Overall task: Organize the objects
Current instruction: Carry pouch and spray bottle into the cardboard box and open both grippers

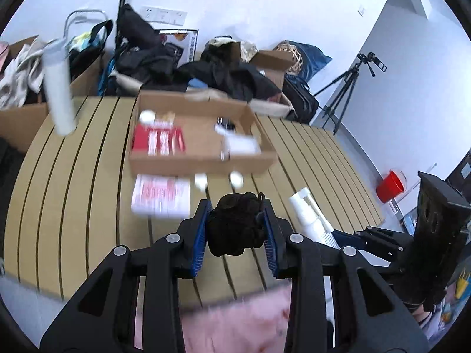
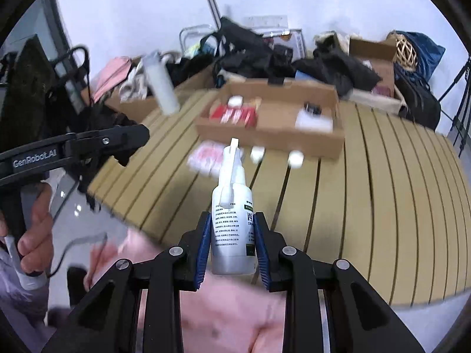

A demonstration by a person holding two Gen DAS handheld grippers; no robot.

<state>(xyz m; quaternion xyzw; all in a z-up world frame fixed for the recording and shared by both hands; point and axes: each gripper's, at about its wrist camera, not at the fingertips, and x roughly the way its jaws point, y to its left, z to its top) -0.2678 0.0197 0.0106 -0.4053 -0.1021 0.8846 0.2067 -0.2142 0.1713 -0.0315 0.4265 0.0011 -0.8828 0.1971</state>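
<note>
The left claw point(image 1: 237, 223) was clamped on a black, fuzzy, bunched lump of fabric point(image 1: 235, 226), its blue ribbed pads pressed against both sides and the lump held clear above the tan slatted wooden table point(image 1: 73, 176). The right claw point(image 2: 232, 244) gripped a white plastic spray bottle with a green-edged printed label point(image 2: 232, 229) around its lower body — the bottle stood upright between the pads, nozzle uppermost.

Farther back on the table sat a shallow open cardboard box point(image 1: 200, 161) holding a red-and-white packet point(image 1: 159, 141) on its left side, a white flat item point(image 1: 240, 144) on its right and a small dark object near the rear wall. Just in front of the box lay a pink-and-white printed leaflet point(image 1: 160, 195) and two small white caps point(image 1: 219, 180), side by side. A white cylindrical tube point(image 1: 59, 88) stood tilted at the table's far left edge. The view was motion-blurred — finer print was unreadable.
</note>
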